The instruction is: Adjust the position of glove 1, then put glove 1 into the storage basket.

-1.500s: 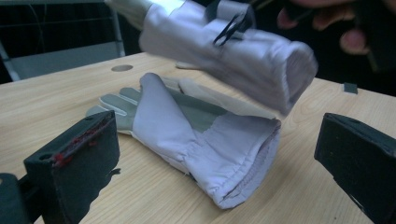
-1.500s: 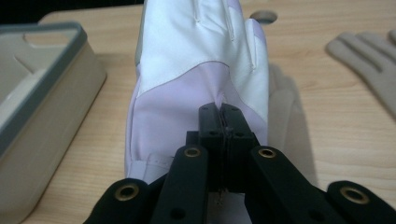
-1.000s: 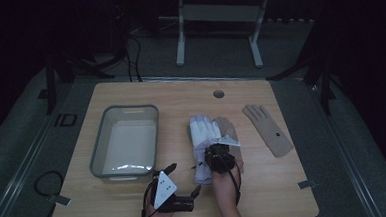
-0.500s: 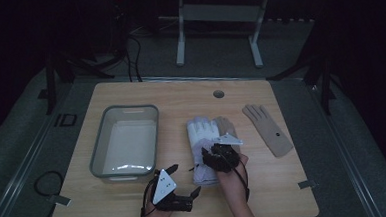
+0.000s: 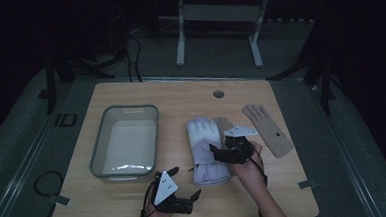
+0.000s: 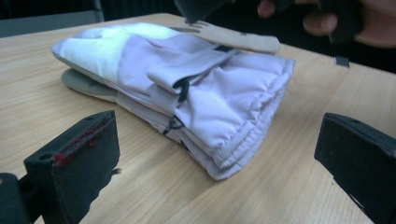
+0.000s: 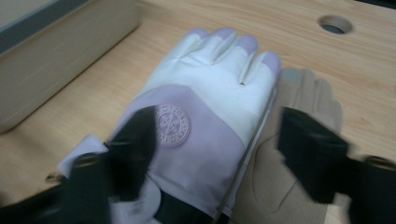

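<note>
Wooden bench (image 5: 136, 201) is carrying a lilac glove (image 5: 206, 150) mid-bench, beside a grey tub (image 5: 99, 152). Right hand-held gripper (image 5: 222, 152) is hovering released over its cuff; left hand-held gripper (image 5: 184, 185) is sitting released nearby. Likely pre-grasp; next needs lowering and pinching.

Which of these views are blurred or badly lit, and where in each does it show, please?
High view: dim overall, surroundings near black, with pale glare in the grey bin. Left gripper view: sharp on the lilac ski glove, overexposed at its white fingers. Right gripper view: motion-blurred, worst on the right gripper jaws; the tan glove looks soft.
</note>
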`<state>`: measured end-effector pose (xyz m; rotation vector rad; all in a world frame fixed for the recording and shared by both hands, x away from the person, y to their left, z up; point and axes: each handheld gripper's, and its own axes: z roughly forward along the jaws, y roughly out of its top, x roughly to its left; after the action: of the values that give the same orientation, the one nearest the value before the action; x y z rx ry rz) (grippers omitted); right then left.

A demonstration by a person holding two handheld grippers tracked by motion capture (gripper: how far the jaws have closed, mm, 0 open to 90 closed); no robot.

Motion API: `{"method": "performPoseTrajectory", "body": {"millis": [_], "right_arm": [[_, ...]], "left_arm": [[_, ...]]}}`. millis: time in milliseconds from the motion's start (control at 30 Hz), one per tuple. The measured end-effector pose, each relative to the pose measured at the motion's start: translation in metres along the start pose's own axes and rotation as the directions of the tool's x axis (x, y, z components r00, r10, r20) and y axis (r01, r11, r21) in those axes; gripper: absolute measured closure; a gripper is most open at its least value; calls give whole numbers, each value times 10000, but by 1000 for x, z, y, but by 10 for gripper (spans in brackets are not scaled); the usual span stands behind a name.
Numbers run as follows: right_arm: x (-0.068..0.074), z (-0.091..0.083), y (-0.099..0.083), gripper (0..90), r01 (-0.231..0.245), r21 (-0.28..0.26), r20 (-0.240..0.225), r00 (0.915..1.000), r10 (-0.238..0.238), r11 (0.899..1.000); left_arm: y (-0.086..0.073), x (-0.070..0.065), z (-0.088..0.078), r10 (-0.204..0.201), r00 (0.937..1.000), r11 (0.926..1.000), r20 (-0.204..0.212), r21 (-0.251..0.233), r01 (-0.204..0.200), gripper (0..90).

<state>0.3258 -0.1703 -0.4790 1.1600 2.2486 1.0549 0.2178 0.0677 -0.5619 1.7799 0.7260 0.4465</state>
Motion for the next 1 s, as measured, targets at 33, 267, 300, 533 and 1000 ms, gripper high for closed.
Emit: {"method": "performPoseTrajectory", "body": {"millis": [33,267,300,533,1000], "right_arm": [[-3,-1,1,157,172,63,-145,9997,-171,9998],[-22,-7,-3,149,337,144,-1507,9881,-312,9993],[-24,-7,-5,160,401,-76,-1641,9856,-408,9992],[-43,-6,-24,150,646,-681,-2120,9742,-777,9956],[-52,-20,-26,146,-87,-446,-2238,9746,-15,9990]], "left_arm": [[-1,0,1,-98,9999,9999,123,54,98,0],[1,4,-2,-653,9971,9972,384,381,638,0],[1,4,-2,-683,9965,9967,483,474,660,0],[10,-1,1,-1113,9888,9925,998,615,1056,0],[55,7,10,-1211,9902,9916,692,546,1174,1]]}}
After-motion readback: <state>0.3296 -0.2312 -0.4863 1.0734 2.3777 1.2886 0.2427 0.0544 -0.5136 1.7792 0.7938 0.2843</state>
